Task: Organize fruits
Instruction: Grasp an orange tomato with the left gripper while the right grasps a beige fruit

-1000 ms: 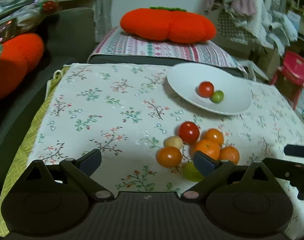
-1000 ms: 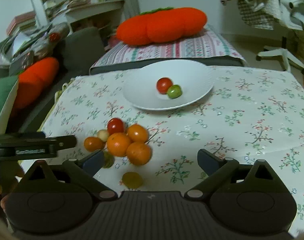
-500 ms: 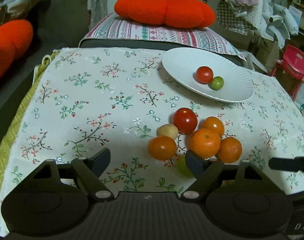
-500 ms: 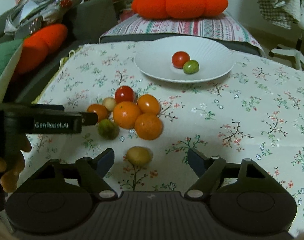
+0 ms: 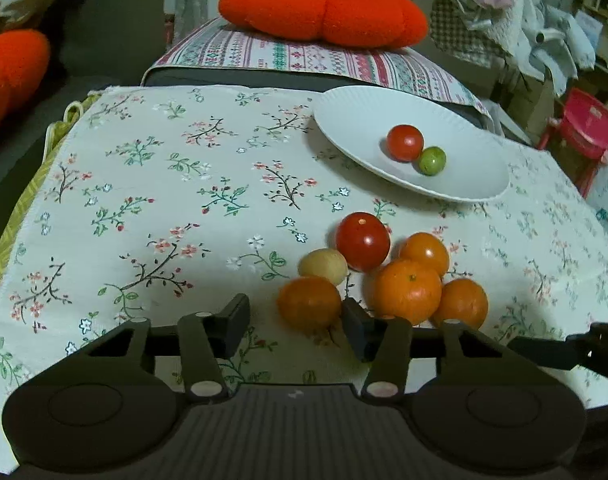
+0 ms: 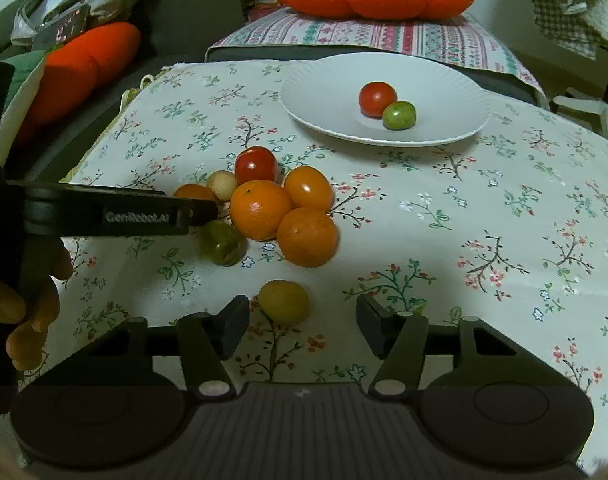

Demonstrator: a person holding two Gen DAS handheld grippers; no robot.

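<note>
A white plate (image 5: 356, 120) (image 6: 316, 88) holds a red tomato (image 5: 404, 143) and a small green fruit (image 5: 432, 160). Several loose fruits lie in a cluster on the floral cloth: a red tomato (image 5: 362, 241), a pale yellow one (image 5: 322, 267), oranges (image 5: 408, 292) (image 6: 259, 210). My left gripper (image 5: 295, 322) is open, its jaws either side of an orange fruit (image 5: 309, 303). My right gripper (image 6: 302, 326) is open around a yellow fruit (image 6: 283, 301). A dark green fruit (image 6: 223, 242) lies by the left gripper's finger (image 6: 115, 214).
The floral cloth (image 5: 163, 200) covers a low table. Orange plush cushions (image 5: 324, 10) (image 6: 79, 68) and a striped cushion (image 5: 304, 56) lie behind and left. A red plastic chair (image 5: 584, 136) and clutter stand at the right.
Both grippers have come lower and closer to the fruit cluster. The left jaws now flank the orange fruit and the right jaws flank the yellow one; both have narrowed.
</note>
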